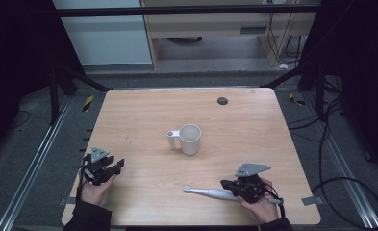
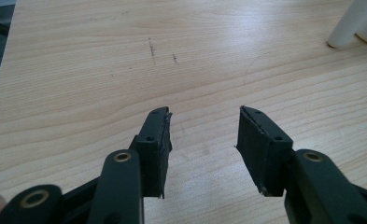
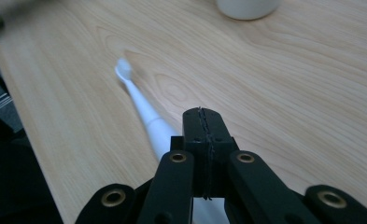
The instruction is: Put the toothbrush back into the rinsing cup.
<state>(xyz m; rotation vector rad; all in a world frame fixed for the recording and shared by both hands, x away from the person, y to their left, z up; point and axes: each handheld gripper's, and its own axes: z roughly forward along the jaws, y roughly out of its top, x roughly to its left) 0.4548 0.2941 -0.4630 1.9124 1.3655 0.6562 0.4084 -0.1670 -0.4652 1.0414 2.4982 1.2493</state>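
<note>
A white electric toothbrush point(image 1: 208, 192) lies flat near the table's front edge, with its head pointing left. My right gripper point(image 1: 223, 184) sits over its handle end. In the right gripper view the jaws point(image 3: 202, 112) press flat together with nothing between them, and the toothbrush point(image 3: 141, 105) runs out from beneath them on their left side. A white mug point(image 1: 190, 139) with a tube-like handle stands upright in the middle of the table. My left gripper point(image 1: 119, 166) hovers at the front left, and in its own view it is open point(image 2: 204, 114) over bare wood.
A small dark round disc point(image 1: 222, 100) sits near the far edge of the wooden table point(image 1: 143, 115). The mug's handle point(image 2: 347, 30) shows at the top right of the left gripper view. Cables point(image 1: 331, 144) lie on the floor to the right.
</note>
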